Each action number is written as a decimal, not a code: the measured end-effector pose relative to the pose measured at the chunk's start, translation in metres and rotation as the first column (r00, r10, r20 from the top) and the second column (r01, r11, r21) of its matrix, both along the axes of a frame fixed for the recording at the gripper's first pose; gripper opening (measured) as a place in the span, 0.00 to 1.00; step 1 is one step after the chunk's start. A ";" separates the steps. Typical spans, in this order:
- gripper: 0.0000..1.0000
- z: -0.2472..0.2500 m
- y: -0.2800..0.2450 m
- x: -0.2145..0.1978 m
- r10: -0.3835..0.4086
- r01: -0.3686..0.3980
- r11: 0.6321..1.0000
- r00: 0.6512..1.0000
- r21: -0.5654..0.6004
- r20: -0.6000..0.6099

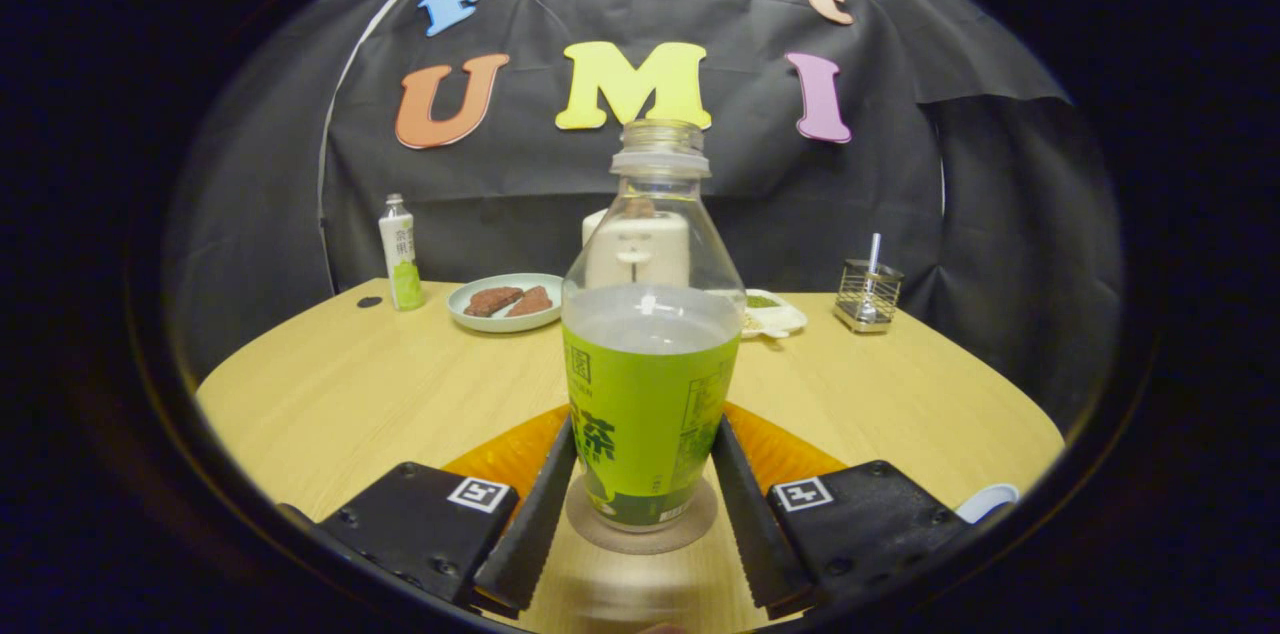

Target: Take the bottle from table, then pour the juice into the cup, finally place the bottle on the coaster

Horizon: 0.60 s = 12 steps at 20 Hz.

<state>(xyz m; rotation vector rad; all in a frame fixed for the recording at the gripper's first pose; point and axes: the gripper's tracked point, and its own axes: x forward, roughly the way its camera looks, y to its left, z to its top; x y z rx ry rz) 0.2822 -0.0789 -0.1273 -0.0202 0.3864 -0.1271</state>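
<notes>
Standing on the coaster [640, 524], the bottle [645, 354] — claw [640, 504] fingers flanking it, contact unclear.

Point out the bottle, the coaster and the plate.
bottle [645, 414]: gripper view, on its green label.
coaster [690, 526]: gripper view, on its rim under the bottle.
plate [500, 321]: gripper view, on its near rim.

Black hand-held gripper [640, 484], square markers

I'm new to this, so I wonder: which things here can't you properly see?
- Coaster: mostly covered by the bottle between the tool fingers.
- White appliance: hidden behind the bottle.
- White cup: cut off beside the right finger.
- Small dish: contents too small to tell.
- Orange mat: fingers cover it.
</notes>
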 end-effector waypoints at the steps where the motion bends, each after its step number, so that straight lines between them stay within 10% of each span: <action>1: 0.82 -0.002 -0.001 0.001 0.000 0.000 1.000 1.000 -0.003 -0.008; 12: 1.00 0.012 -0.010 -0.015 -0.016 0.016 1.000 1.000 -0.007 0.006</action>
